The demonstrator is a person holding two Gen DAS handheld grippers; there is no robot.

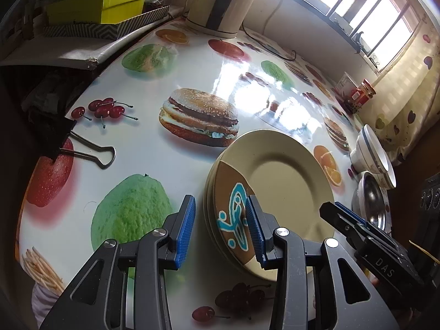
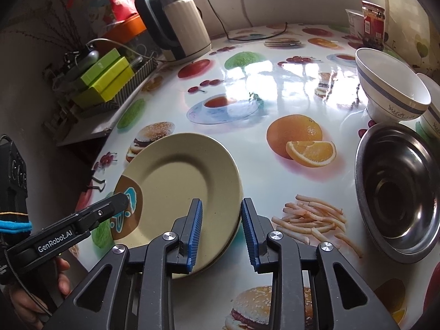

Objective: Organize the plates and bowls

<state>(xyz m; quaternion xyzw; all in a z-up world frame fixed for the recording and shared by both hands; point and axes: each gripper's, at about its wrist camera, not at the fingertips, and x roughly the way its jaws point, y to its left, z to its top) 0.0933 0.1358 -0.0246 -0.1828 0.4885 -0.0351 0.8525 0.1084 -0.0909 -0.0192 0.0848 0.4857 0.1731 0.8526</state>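
Note:
A stack of cream plates [image 1: 286, 181] lies flat on the fruit-print table; the top one has a brown patch with a blue pattern. My left gripper [image 1: 220, 231] straddles the stack's left rim, jaws apart and pads clear of it, so it is open. My right gripper [image 2: 222, 231] straddles the right rim of the plates [image 2: 178, 176], also open, with neither pad pressing. Each gripper's tip shows in the other's view: right gripper [image 1: 343, 220], left gripper [image 2: 121, 200]. To the right stand a steel bowl [image 2: 398, 192] and two white bowls with blue bands [image 2: 390, 93].
A kettle [image 2: 178, 24] with its cord stands at the table's back. Green boxes [image 1: 96, 5] sit on a side shelf to the left. A binder clip [image 1: 90, 148] grips the cloth at the left edge. A red jar [image 2: 372, 22] stands at the back right. A person's hand [image 2: 35, 288] holds the left gripper.

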